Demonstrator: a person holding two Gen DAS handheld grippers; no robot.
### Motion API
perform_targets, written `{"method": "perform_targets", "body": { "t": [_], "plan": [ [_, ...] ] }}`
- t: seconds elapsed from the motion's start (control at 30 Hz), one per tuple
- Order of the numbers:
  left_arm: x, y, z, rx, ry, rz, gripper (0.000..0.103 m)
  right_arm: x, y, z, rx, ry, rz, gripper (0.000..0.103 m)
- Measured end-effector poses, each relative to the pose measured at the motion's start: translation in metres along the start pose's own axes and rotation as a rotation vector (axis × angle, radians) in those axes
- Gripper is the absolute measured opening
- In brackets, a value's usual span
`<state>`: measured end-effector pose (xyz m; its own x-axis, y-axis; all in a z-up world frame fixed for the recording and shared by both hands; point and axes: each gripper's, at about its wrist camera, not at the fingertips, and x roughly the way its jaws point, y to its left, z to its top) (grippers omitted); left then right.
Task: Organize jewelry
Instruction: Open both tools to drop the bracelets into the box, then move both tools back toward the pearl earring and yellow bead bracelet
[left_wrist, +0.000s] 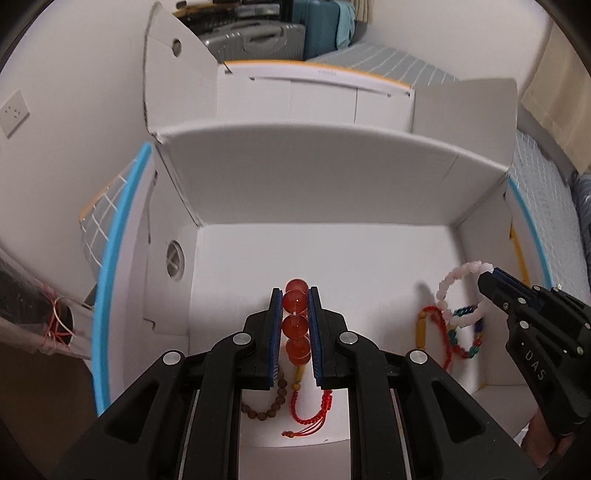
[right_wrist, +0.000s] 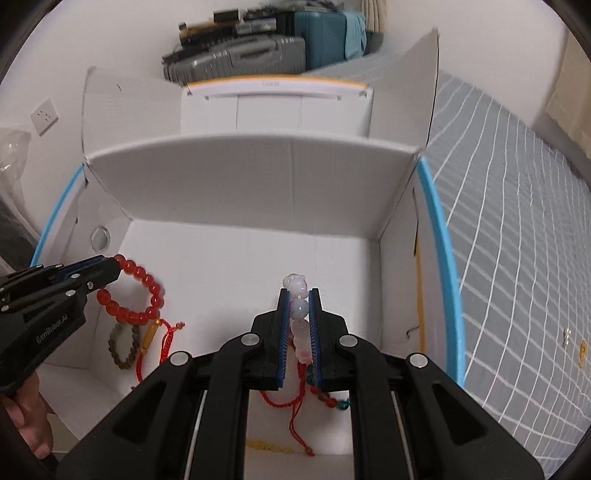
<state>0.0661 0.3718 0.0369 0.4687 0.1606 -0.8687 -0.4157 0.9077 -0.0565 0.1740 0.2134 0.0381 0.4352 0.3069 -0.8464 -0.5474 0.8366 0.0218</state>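
Note:
My left gripper (left_wrist: 295, 293) is shut on a red bead bracelet (left_wrist: 295, 325) and holds it above the floor of an open white box (left_wrist: 332, 184); the bracelet also shows in the right wrist view (right_wrist: 142, 280). My right gripper (right_wrist: 299, 293) is shut on a pale pink bead bracelet (right_wrist: 299, 308), also in the left wrist view (left_wrist: 454, 284). On the box floor lie a brown bead bracelet (left_wrist: 264, 406), a red cord bracelet (left_wrist: 308, 410), and a multicoloured bead bracelet (left_wrist: 469, 332).
The box stands on a grey checked cover (right_wrist: 517, 240) with a blue rim (right_wrist: 443, 258) around it. A white case (right_wrist: 277, 107) stands behind the box. Suitcases (right_wrist: 258, 51) are at the far wall. A yellow bead string (right_wrist: 269, 446) lies near the box front.

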Motion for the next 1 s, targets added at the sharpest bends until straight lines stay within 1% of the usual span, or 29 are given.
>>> {"method": "perform_targets", "body": {
  "t": [0.1,0.27,0.33,0.37,0.4,0.43,0.47,0.5,0.53,0.57,0.6,0.63,0.7,0.77,0.83,0.9,1.0],
  "plan": [
    [0.005,-0.001,-0.003,0.009,0.02,0.0,0.013,0.004,-0.001,-0.003,0.005,0.022,-0.005,0.01],
    [0.005,-0.004,-0.005,0.026,0.024,0.008,0.013,0.006,0.0,-0.001,0.01,0.036,0.002,0.01],
    [0.004,-0.003,-0.005,0.02,0.025,0.011,0.015,0.005,-0.001,-0.003,0.016,0.039,0.016,0.013],
    [0.003,-0.002,-0.005,0.01,0.028,0.017,0.016,0.004,-0.001,-0.002,0.017,0.042,0.03,0.019],
    [0.002,0.0,-0.004,0.0,0.031,0.024,0.021,0.003,-0.001,-0.001,0.019,0.041,0.042,0.032],
    [0.0,0.002,-0.004,-0.008,0.026,0.023,0.029,-0.002,-0.001,-0.001,0.021,0.027,0.049,0.038],
    [-0.002,0.003,-0.003,-0.013,0.019,0.024,0.034,-0.007,-0.001,-0.001,0.018,0.008,0.051,0.046],
    [-0.004,0.004,-0.003,-0.018,0.012,0.024,0.046,-0.011,0.0,-0.001,0.017,-0.005,0.052,0.05],
    [-0.009,0.005,-0.003,-0.026,-0.002,0.025,0.054,-0.017,0.0,-0.001,0.015,-0.022,0.058,0.052],
    [-0.012,0.006,-0.004,-0.03,-0.012,0.027,0.057,-0.02,0.0,0.0,0.015,-0.033,0.061,0.059],
    [-0.016,0.007,-0.004,-0.031,-0.025,0.035,0.062,-0.025,0.0,0.001,0.015,-0.047,0.063,0.066],
    [-0.019,0.007,-0.004,-0.031,-0.033,0.042,0.069,-0.029,0.0,0.002,0.014,-0.062,0.063,0.069],
    [-0.026,0.006,-0.003,-0.035,-0.058,0.042,0.076,-0.037,-0.001,0.002,0.009,-0.088,0.054,0.079],
    [-0.033,0.005,-0.002,-0.038,-0.077,0.035,0.081,-0.046,-0.004,0.002,0.01,-0.121,0.053,0.085],
    [-0.038,0.002,0.001,-0.038,-0.1,0.033,0.09,-0.055,-0.008,0.001,0.018,-0.146,0.06,0.088],
    [-0.044,-0.003,0.003,-0.036,-0.132,0.035,0.093,-0.061,-0.013,0.001,0.025,-0.163,0.061,0.094],
    [-0.05,-0.013,0.006,-0.02,-0.156,0.038,0.096,-0.073,-0.025,0.002,0.047,-0.207,0.05,0.095]
  ]
}}
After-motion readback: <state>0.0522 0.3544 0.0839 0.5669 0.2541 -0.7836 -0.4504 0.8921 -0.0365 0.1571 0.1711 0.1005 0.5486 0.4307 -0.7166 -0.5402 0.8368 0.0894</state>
